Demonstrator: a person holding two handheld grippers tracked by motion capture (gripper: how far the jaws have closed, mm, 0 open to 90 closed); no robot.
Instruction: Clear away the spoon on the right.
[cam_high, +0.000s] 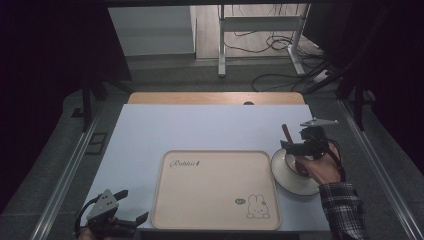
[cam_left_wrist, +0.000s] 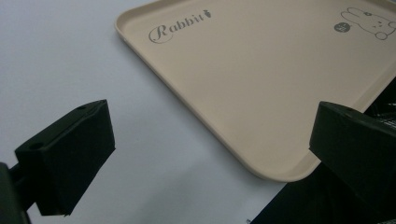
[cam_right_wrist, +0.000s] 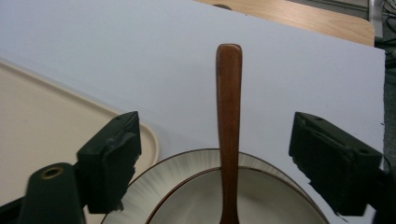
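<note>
**Spoon lined up, not yet gripped**

My right gripper (cam_right_wrist: 215, 163) hovers over the bowl (cam_right_wrist: 187, 186) with its jaws spread wide, and the wooden spoon (cam_right_wrist: 229, 116) stands squarely between them, touching neither. I judge the reach done; the squeeze and lift are left. The spoon is dark reddish-brown, smooth, with a slim handle rising from the ribbed, brown-rimmed white bowl and leaning away from me. The beige rabbit tray (cam_right_wrist: 42, 121) lies empty just left of my fingers. My left gripper (cam_left_wrist: 210, 154) waits open at the tray's near corner.
</note>
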